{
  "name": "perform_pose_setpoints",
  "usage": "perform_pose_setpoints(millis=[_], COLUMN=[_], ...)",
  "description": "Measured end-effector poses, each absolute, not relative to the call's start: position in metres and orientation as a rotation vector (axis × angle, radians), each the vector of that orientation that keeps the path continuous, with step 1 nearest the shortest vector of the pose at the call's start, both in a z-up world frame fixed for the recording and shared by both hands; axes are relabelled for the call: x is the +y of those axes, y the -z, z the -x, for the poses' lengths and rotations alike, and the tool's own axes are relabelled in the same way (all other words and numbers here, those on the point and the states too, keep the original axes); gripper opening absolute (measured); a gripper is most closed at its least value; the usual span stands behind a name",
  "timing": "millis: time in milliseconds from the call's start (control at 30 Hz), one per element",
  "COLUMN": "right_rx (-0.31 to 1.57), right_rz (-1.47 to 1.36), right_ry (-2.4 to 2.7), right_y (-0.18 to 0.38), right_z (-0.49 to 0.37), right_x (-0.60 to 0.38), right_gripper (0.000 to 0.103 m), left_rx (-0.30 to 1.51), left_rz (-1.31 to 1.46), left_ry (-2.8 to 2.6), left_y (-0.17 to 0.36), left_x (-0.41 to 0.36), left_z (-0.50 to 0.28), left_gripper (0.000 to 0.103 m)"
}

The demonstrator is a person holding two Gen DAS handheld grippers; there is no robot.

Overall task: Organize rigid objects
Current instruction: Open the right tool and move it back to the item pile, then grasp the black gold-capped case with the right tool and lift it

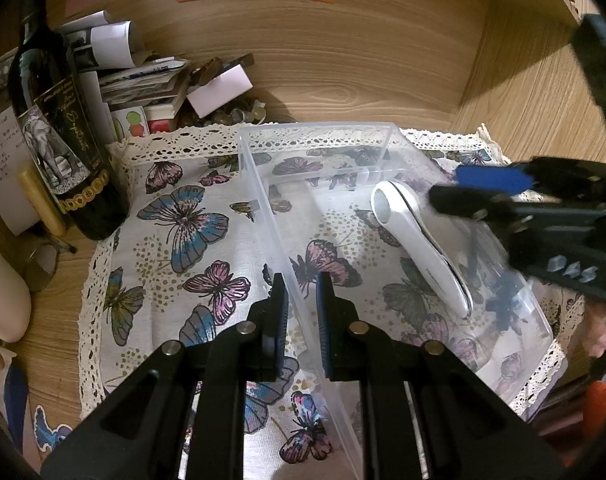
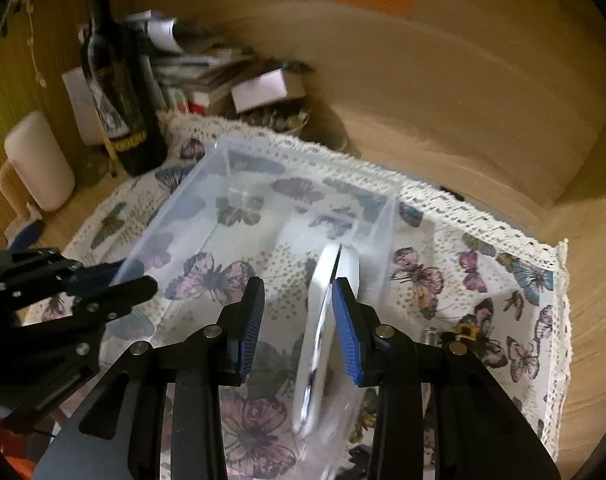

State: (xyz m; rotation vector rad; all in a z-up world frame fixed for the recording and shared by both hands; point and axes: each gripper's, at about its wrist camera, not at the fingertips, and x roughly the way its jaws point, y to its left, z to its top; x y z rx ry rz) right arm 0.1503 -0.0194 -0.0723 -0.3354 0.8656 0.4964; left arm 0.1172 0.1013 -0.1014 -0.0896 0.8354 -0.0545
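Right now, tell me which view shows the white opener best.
The left wrist view. There the white opener lies inside the clear box, its whole length and ring end sharp. The right wrist view shows it edge-on, blurred, between the open right tool's fingers.

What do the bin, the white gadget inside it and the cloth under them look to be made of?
Bin: clear, slightly frosted plastic; the butterfly print shows through its thin walls. White gadget: glossy hard plastic, apparently with a chrome-like seam; it throws bright highlights. Cloth: matte woven fabric, printed, with a lace edge.
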Motion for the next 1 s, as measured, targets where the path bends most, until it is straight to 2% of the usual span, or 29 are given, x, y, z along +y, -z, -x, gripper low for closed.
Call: perform_pose_setpoints(millis=[133,433,1000], right_rx=[0.802,0.741,1.051], right_rz=[0.315,0.244,0.207], right_ry=[-0.455,-0.290,-0.188], right_y=[0.054,0.031,0.140], right_z=[-0.143,-0.139,-0.201], right_x=[-0.037,-0.102,-0.156], right_gripper=[0.040,0.046,0.047], left_rx=[0.836,0.839,0.849], left_rz=[0.086,0.073,0.075], left_ry=[0.052,0.048,0.043], left_y=[0.102,0.102,0.103], left_x=[0.101,0.101,0.099], left_z=[-0.117,-0.118,-0.117], left_gripper=[0.014,0.014,0.014])
